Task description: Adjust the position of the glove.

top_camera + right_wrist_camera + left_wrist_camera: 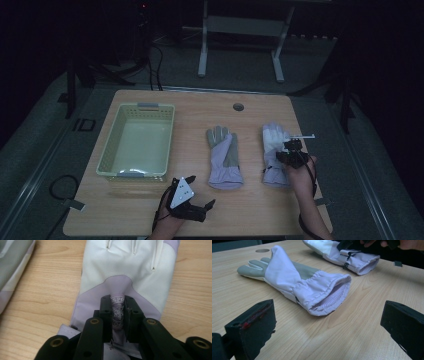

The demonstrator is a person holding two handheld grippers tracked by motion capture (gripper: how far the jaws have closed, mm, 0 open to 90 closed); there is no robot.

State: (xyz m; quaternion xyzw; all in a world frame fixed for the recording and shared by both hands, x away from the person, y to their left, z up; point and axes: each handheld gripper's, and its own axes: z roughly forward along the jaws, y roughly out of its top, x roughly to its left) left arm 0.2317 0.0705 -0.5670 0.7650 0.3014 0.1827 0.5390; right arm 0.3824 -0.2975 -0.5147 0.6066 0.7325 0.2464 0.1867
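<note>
Two lavender, white and grey gloves lie flat on the wooden table (200, 210). The middle glove (224, 156) (297, 282) has its cuff turned toward my left gripper (192, 192) (327, 325), which stands open a short way in front of that cuff, touching nothing. The right glove (274, 150) (130, 272) lies beneath my right gripper (291, 156) (118, 312). Its jaws are shut on a pinched fold of lavender fabric with a printed label on the glove's back.
A pale yellow plastic basket (111, 150) stands empty at the table's left. A round cable hole (238, 107) sits near the far edge. The right glove's cuff (362, 262) lies beyond the middle glove in the left gripper view.
</note>
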